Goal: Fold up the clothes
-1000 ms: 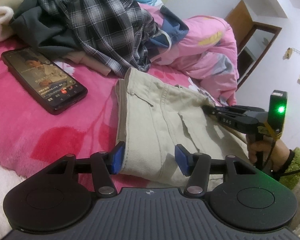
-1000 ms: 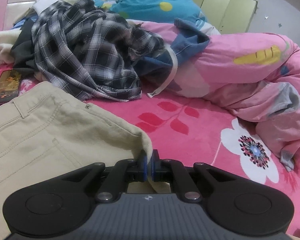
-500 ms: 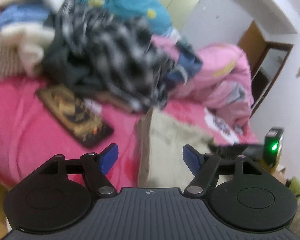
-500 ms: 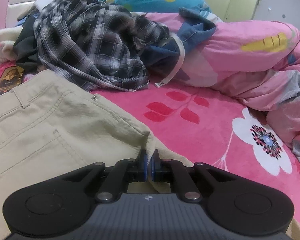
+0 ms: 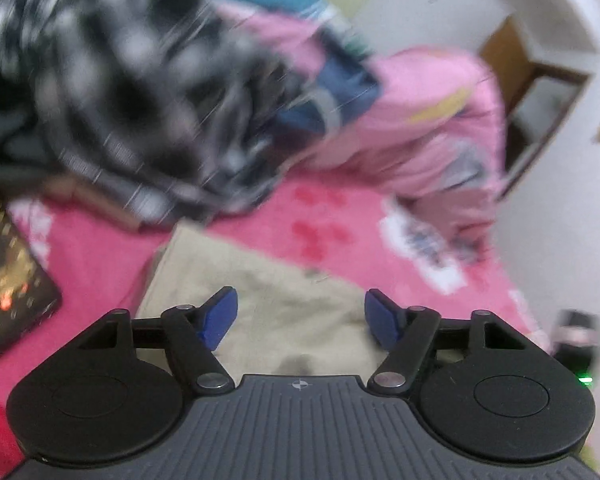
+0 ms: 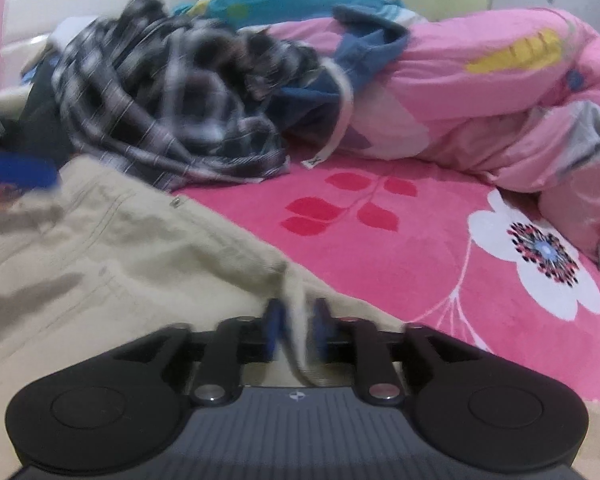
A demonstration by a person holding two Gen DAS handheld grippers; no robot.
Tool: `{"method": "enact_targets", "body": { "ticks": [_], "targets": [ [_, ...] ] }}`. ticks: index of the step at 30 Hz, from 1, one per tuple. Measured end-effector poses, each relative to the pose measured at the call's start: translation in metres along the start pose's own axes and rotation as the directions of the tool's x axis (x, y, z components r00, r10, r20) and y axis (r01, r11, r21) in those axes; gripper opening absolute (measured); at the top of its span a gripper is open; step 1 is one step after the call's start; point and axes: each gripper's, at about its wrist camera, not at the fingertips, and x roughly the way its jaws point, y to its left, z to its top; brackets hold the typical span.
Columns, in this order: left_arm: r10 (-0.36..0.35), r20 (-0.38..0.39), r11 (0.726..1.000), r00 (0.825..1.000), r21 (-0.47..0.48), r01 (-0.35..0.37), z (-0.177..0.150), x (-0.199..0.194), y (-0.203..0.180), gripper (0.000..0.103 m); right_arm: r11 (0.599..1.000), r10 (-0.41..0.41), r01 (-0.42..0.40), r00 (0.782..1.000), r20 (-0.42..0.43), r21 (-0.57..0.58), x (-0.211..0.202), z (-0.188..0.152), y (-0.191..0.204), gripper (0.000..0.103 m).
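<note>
Nothing legible: the phone point(image 5: 8, 280) screen at the bed's left edge shows only blurred marks, unreadable.

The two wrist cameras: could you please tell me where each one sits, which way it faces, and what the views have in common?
Left wrist: rides the left gripper, looking forward over the beige cotton trousers toward the blurred plaid shirt heap; only its open blue-padded fingers show.
Right wrist: rides the right gripper, facing the pink flowered bedspread; its fingers pinch a trouser fold.
Shared: trousers, plaid heap, bedspread, crumpled pink quilt.
</note>
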Motion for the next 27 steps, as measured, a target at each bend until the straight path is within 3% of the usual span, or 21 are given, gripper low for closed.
{"method": "enact_targets", "body": {
  "ticks": [5, 7, 11, 16, 22, 25, 27],
  "targets": [
    [0.033, -0.006, 0.999, 0.999, -0.008, -0.033, -0.010, 0.009, 0.011, 0.063, 0.998, -0.027, 0.022, 0.997, 0.077, 0.066, -0.032, -0.005, -0.017, 0.061],
    [0.046, -0.007, 0.999, 0.999, -0.011, -0.046, -0.014, 0.012, 0.016, 0.063, 0.996, -0.053, 0.047, 0.994, 0.093, 0.070, -0.051, -0.012, -0.023, 0.063],
    [0.051, 0.010, 0.999, 0.999, 0.012, -0.052, -0.019, 0.013, 0.015, 0.062, 0.994, -0.108, 0.109, 0.990, 0.086, 0.001, -0.086, -0.034, -0.035, 0.063],
    [0.055, 0.015, 0.998, 0.998, -0.002, -0.055, -0.019, 0.013, 0.016, 0.061, 0.972, -0.207, 0.207, 0.978, 0.008, -0.110, -0.099, -0.052, -0.062, 0.062],
    [0.069, 0.030, 0.998, 0.997, -0.001, -0.068, -0.021, 0.013, 0.014, 0.060, 0.962, -0.171, 0.166, 0.985, -0.005, -0.217, -0.087, -0.047, -0.062, 0.059],
    [0.077, 0.037, 0.997, 0.996, -0.009, -0.076, -0.021, 0.014, 0.013, 0.060, 0.951, -0.153, 0.137, 0.987, -0.037, -0.277, -0.069, -0.048, -0.054, 0.048],
    [0.078, 0.039, 0.997, 0.996, -0.016, -0.077, -0.021, 0.014, 0.013, 0.060, 0.950, -0.148, 0.127, 0.988, -0.052, -0.284, -0.061, -0.047, -0.054, 0.029]
  ]
}}
